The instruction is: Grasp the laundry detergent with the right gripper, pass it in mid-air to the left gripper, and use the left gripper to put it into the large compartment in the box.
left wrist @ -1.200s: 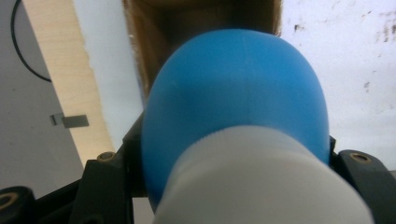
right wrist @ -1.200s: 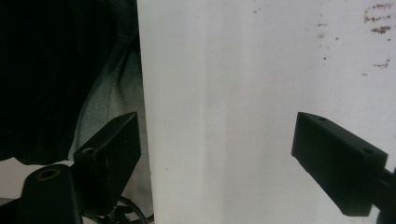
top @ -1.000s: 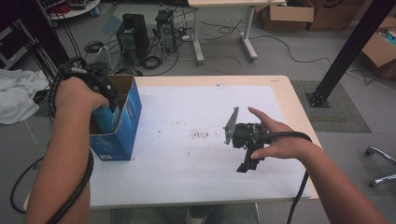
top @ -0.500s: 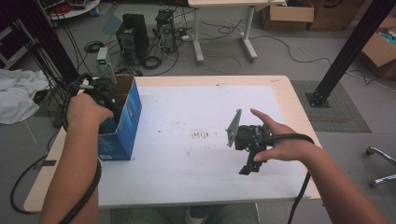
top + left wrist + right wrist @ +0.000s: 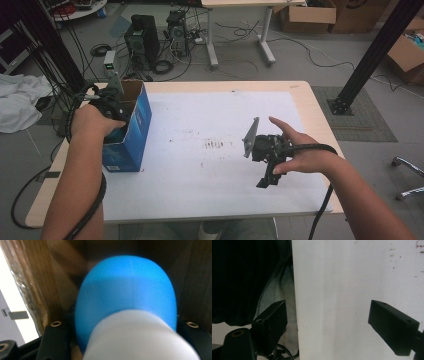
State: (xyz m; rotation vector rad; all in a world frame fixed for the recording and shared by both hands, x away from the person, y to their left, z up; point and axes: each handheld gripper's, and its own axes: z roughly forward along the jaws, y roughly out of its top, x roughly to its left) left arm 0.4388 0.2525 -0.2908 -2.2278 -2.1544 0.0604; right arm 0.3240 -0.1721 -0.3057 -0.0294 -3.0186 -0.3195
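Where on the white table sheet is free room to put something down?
The white sheet is bare between the blue box and the right tongs, apart from small dark marks. Its far strip is free too. The crowded place is the box, where the left tongs grip a blue and white object.

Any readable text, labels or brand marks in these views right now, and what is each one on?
No text can be read.
Blue box: a pale patch low on its side, too small and blurred to read.
Blue and white object: no lettering visible.
White table sheet: dark smudges, not writing.
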